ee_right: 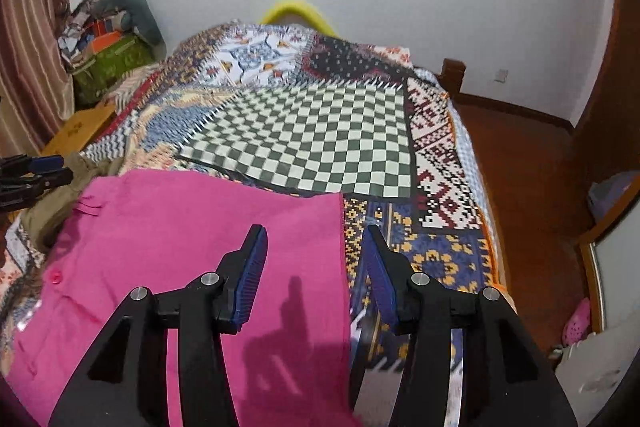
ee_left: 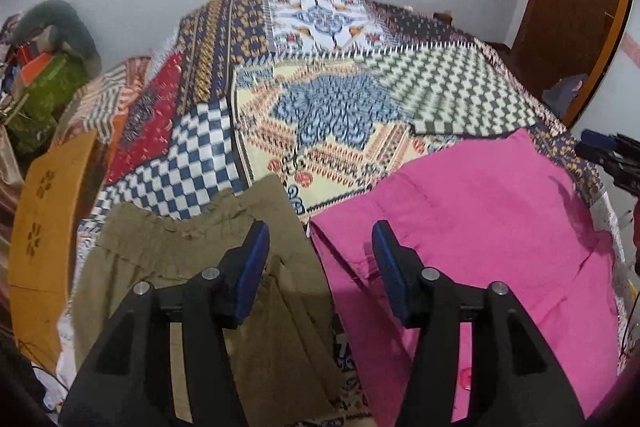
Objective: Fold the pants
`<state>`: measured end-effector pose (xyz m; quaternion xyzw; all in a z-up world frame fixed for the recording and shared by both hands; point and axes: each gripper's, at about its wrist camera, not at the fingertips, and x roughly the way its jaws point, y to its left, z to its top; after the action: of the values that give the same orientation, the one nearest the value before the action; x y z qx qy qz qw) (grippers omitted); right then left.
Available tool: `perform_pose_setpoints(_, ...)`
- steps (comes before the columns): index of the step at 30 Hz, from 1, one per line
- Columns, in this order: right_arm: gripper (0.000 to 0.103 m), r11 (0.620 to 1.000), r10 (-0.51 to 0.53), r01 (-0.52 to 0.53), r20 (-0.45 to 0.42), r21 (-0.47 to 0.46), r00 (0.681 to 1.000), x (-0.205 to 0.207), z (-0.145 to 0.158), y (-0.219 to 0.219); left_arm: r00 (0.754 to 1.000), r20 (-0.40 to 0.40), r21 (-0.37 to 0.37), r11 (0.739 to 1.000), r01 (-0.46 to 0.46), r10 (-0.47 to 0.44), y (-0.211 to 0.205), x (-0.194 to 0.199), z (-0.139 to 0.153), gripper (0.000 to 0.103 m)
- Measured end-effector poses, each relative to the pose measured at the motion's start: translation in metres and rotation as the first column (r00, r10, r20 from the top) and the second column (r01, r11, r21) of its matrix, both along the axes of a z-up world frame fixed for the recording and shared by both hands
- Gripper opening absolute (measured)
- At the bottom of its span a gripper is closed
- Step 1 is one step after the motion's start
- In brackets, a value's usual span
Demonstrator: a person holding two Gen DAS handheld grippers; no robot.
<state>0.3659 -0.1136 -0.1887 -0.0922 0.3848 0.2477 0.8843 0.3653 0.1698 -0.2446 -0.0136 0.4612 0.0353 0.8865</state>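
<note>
Both grippers tilt steeply downward, side by side. The left gripper [ee_left: 320, 237] has its jaws parted, blue pads facing each other across a clear gap with nothing pinched between them; its black fingers splay out from the pivot pins. The right gripper [ee_right: 316, 241] stands the same way, jaws apart and empty. Each one's tip shows at the edge of the other's view, so they are held close together, at much the same height
</note>
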Motion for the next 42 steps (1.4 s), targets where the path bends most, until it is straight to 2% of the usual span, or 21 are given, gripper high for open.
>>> perform_pose_setpoints(5,0.046,0.999,0.009,-0.010,-0.026,-0.054,1.000,0.026,-0.018,0.009,0.999,-0.046,-0.007,1.000,0.011,-0.011,0.006,0.011,-0.022,0.053)
perform_pose_setpoints(13,0.046,0.993,0.025,-0.029,-0.037,-0.115,0.999,0.046,-0.039,0.020,0.996,-0.082,-0.154,0.988,0.017,-0.030,0.016,0.028,-0.040,0.053)
perform_pose_setpoints(20,0.046,0.991,0.041,-0.049,-0.071,-0.122,0.997,0.058,-0.051,0.026,0.994,-0.108,-0.171,0.985,0.013,-0.031,0.014,0.042,-0.051,0.053)
perform_pose_setpoints(27,0.046,0.991,0.046,-0.054,-0.071,-0.122,0.996,0.067,-0.059,0.031,0.993,-0.102,-0.140,0.989,0.042,-0.057,0.007,0.042,-0.053,0.053)
perform_pose_setpoints(28,0.046,0.992,0.046,-0.054,-0.068,-0.116,0.997,0.068,-0.059,0.032,0.993,-0.101,-0.143,0.989,0.046,-0.060,0.007,0.042,-0.053,0.051)
perform_pose_setpoints(31,0.045,0.993,0.048,-0.056,-0.073,-0.108,0.996,0.072,-0.061,0.034,0.990,-0.102,-0.178,0.981,0.077,-0.096,0.004,0.041,-0.053,0.034)
perform_pose_setpoints(33,0.033,0.991,0.062,-0.070,-0.067,-0.117,0.996,0.071,-0.062,0.037,0.989,-0.108,-0.148,0.985,0.087,-0.104,-0.002,0.042,-0.053,0.033)
perform_pose_setpoints(34,0.017,0.990,0.070,-0.078,-0.072,-0.116,0.995,0.071,-0.063,0.039,0.988,-0.106,-0.139,0.986,0.096,-0.111,-0.004,0.043,-0.053,0.030)
perform_pose_setpoints(35,0.010,0.990,0.078,-0.087,-0.083,-0.113,0.994,0.071,-0.062,0.039,0.988,-0.104,-0.130,0.986,0.103,-0.117,-0.005,0.043,-0.052,0.028)
perform_pose_setpoints(38,0.008,0.989,0.076,-0.085,-0.077,-0.121,0.994,0.068,-0.062,0.041,0.988,-0.104,-0.102,0.989,0.107,-0.117,-0.007,0.044,-0.051,0.017)
perform_pose_setpoints(42,0.006,0.992,0.062,-0.067,-0.047,-0.111,0.997,0.066,-0.057,0.041,0.988,-0.095,-0.068,0.991,0.113,-0.120,-0.008,0.041,-0.047,0.008)
